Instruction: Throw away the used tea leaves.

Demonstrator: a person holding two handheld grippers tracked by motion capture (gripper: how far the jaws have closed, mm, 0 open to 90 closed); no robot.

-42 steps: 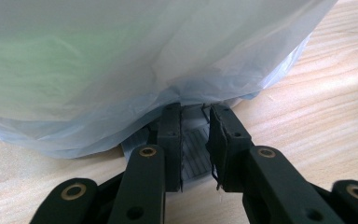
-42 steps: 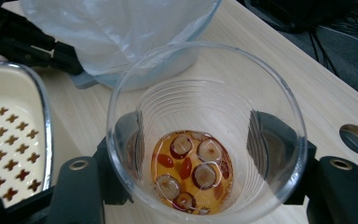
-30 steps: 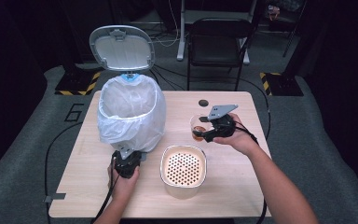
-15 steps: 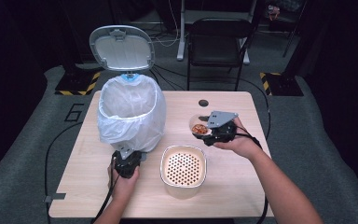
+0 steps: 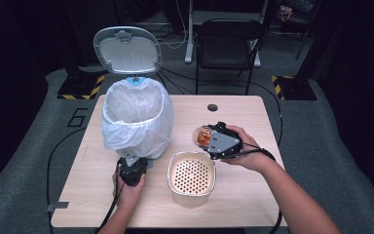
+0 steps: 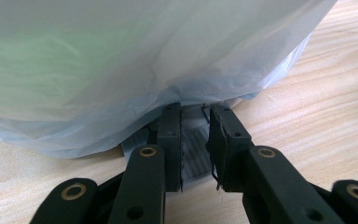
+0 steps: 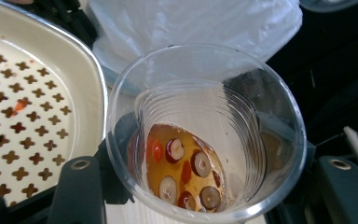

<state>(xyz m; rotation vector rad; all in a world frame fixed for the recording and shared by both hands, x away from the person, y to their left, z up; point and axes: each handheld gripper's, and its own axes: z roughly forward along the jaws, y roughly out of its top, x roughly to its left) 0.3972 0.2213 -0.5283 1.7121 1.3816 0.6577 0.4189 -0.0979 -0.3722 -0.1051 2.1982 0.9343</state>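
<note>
A bin (image 5: 136,117) lined with a white bag stands on the left of the table, its lid (image 5: 127,48) up. My left gripper (image 5: 132,168) sits at the bin's foot. In the left gripper view its jaws (image 6: 195,112) are shut on the bin's ribbed grey pedal (image 6: 195,149) under the bag (image 6: 121,60). My right gripper (image 5: 205,141) is shut on a clear plastic cup (image 5: 200,132) beside the cream strainer basin (image 5: 191,155). The cup (image 7: 205,121) is tilted and holds amber liquid with sliced red fruit (image 7: 186,172); the right gripper (image 7: 200,140) clamps its sides.
The strainer's perforated insert (image 7: 23,107) lies just left of the cup in the right gripper view, the bag (image 7: 191,23) beyond it. A round cable hole (image 5: 212,107) marks the table's far side. A folding chair (image 5: 229,44) stands behind the wooden table (image 5: 253,195).
My right gripper has carried the cup toward the table's front and a little left, closer to the strainer basin. The left gripper and the bin have not moved.
</note>
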